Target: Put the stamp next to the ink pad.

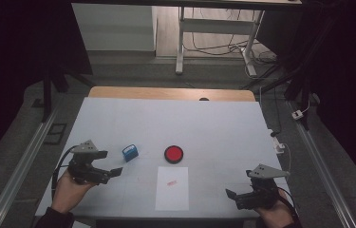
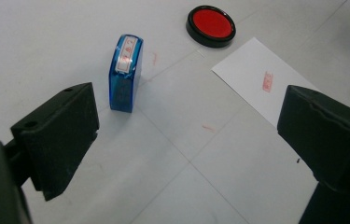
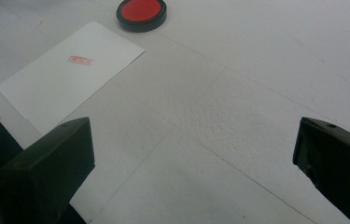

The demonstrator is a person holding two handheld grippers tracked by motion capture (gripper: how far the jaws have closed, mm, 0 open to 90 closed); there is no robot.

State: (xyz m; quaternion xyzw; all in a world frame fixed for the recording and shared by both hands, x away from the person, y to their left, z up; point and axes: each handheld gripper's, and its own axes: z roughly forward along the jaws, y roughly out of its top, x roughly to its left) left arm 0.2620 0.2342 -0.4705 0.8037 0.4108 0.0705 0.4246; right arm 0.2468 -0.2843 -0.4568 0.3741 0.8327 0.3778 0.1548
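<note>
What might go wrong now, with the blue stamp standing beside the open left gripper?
1. The blue stamp stands on a narrow base close to the open left gripper; a careless sideways move could tip it over.
2. The ink pad lies uncovered near the sheet of paper; anything that brushes it might smear red ink onto the paper or the table, which already shows faint red marks.

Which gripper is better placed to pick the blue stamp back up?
Left. The left gripper is open just beside the blue stamp; the right gripper sits across the paper.
</note>
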